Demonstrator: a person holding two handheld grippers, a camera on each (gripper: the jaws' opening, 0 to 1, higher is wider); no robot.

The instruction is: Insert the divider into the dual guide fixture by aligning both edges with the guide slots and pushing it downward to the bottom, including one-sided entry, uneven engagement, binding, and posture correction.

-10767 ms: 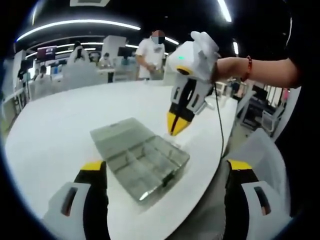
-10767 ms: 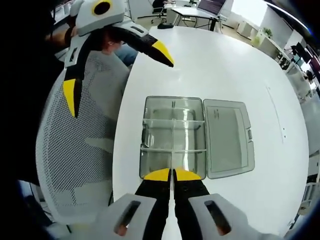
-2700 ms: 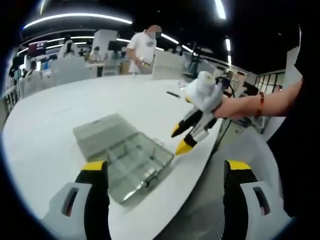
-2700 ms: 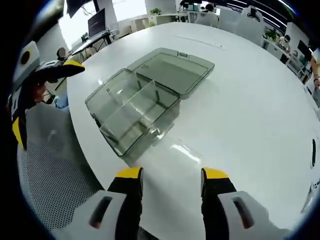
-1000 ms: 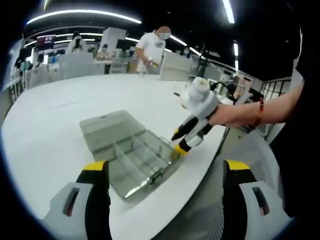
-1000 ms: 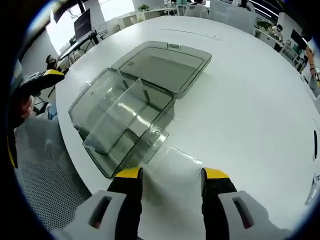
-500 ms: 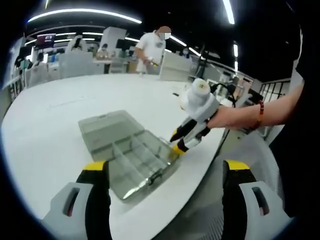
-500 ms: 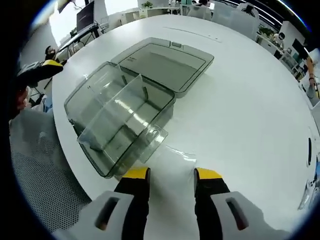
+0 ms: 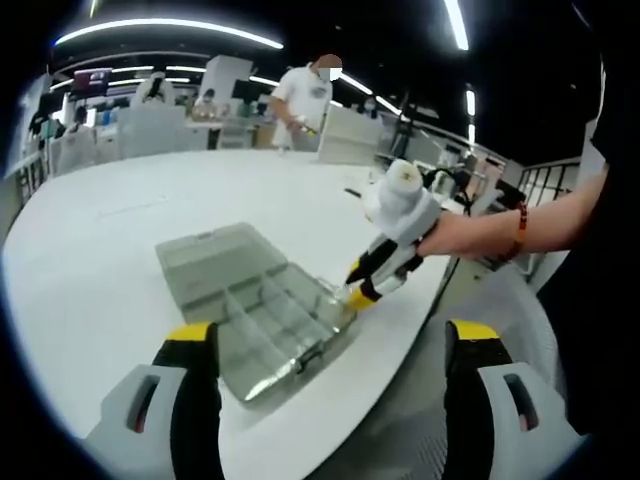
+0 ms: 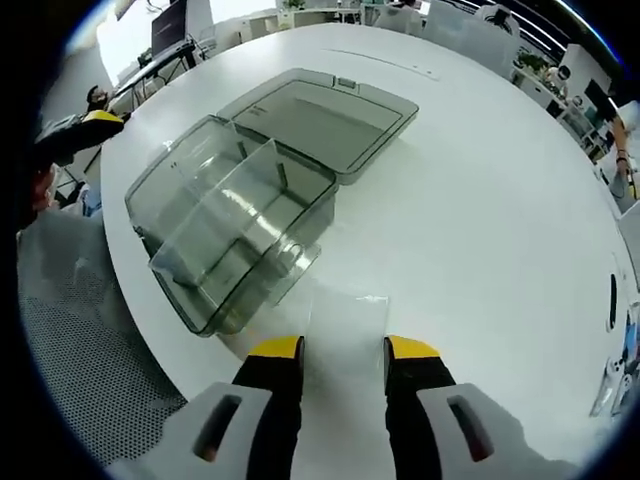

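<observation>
A clear grey compartment box lies near the table's edge with its lid folded open flat behind it. One long partition stands inside it. A small clear divider lies just in front of the box, and my right gripper holds it by its two side edges. The left gripper view shows that gripper at the box's near right corner, held by a hand with a red wristband. My left gripper hangs wide open, off the table's edge and short of the box.
The round white table stretches far beyond the box. A mesh chair sits below the table's edge beside the box. My left gripper's yellow tip shows at the far left. People stand at desks far behind.
My right gripper dropped from above the table to the box's near corner, then closed in from wide open onto the clear divider. The left gripper has stayed open.
</observation>
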